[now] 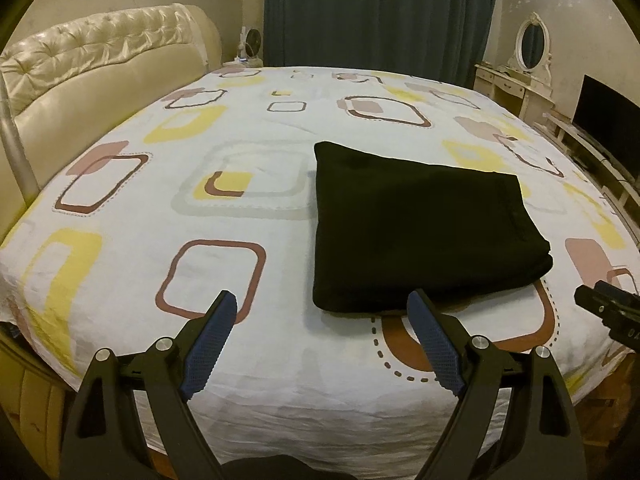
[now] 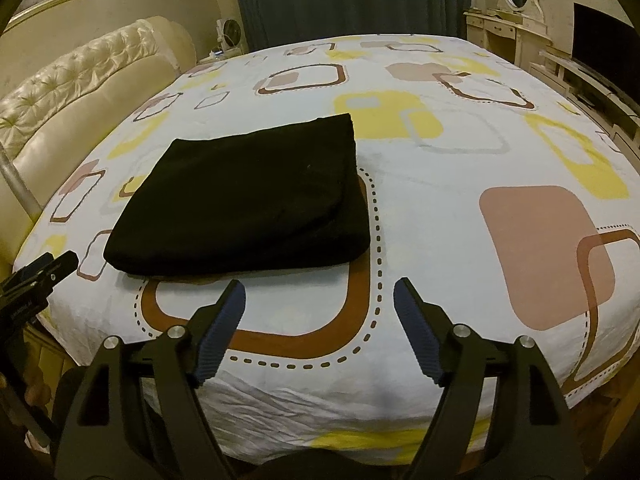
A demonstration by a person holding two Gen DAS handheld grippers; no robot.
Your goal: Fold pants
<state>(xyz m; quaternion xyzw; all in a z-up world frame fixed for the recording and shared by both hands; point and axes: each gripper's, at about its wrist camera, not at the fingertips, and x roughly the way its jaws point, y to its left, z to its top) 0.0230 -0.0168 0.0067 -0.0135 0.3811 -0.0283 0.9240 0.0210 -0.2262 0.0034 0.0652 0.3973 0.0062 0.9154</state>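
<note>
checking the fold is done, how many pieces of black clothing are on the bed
1. The folded black pants lie as one stack on the patterned bedsheet, near its front edge, beyond the open left gripper and right gripper. Nothing else black shows.

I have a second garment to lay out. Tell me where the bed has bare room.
The folded black pants take the near middle of the bedsheet. Free patches: the wide stretch between the pants and the tufted headboard, the far side toward the curtain, and the sheet right of the pants toward the dresser. The near strip is crowded by both grippers' fingers.
</note>
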